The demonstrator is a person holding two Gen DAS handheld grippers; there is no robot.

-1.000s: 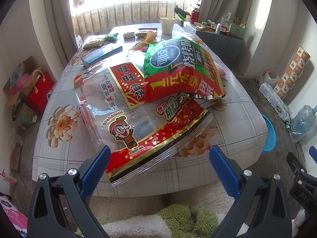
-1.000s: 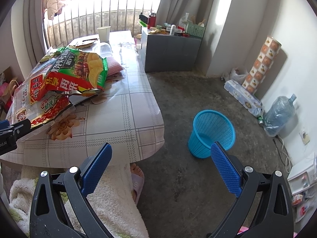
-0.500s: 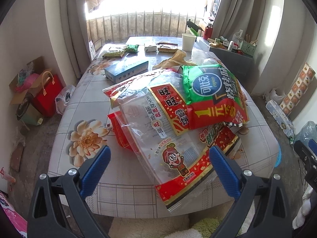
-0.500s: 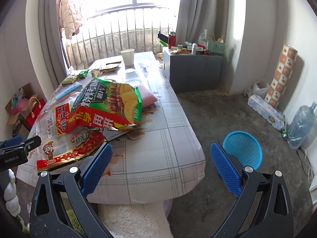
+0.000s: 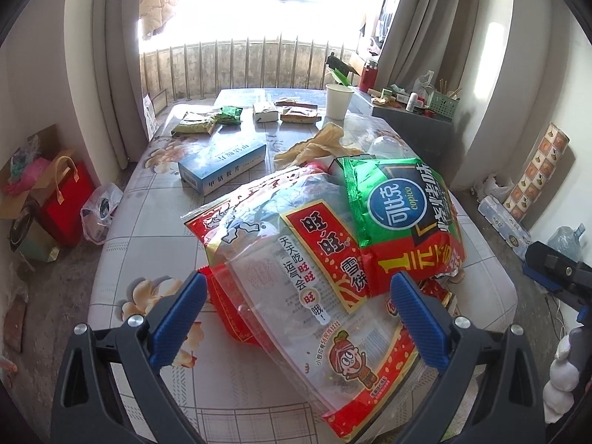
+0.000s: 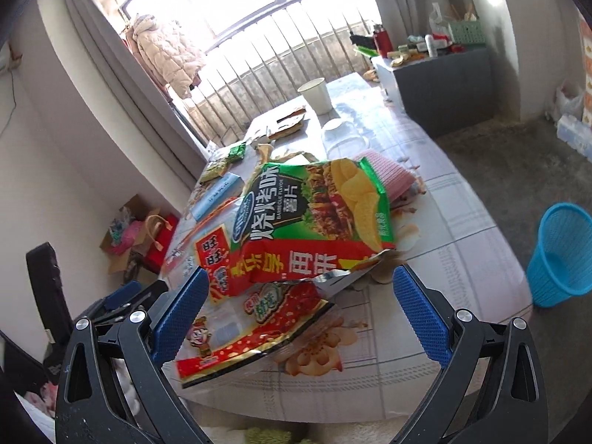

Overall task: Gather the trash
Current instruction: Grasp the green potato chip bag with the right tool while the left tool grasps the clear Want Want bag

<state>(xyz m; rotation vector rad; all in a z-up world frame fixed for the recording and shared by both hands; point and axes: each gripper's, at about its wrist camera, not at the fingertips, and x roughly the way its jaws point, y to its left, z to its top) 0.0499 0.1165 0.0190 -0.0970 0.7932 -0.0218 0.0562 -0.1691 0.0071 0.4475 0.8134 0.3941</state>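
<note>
A large clear-and-red snack bag [image 5: 296, 281] lies on the near part of the table [image 5: 148, 229], with a green-and-red chip bag [image 5: 399, 214] on top of it. Both bags also show in the right wrist view: the chip bag [image 6: 314, 214] over the red bag [image 6: 259, 325]. My left gripper [image 5: 296, 296] is open and empty, hovering over the near end of the red bag. My right gripper [image 6: 299, 296] is open and empty, above the table's near edge in front of both bags. A blue waste basket [image 6: 558, 255] stands on the floor right of the table.
Farther back on the table lie a blue box [image 5: 222, 166], small packets [image 5: 207, 120], a tissue pack [image 5: 264, 113], crumpled paper [image 5: 318, 144] and a paper cup [image 5: 338, 100]. A grey cabinet [image 6: 444, 81] stands at the back right. Bags and boxes [image 5: 40, 199] sit on the floor left.
Both grippers have risen and moved in over the table; the bags now lie between the fingers in each view. The right view has swung left, from the basket toward the bags. Both stayed open.
</note>
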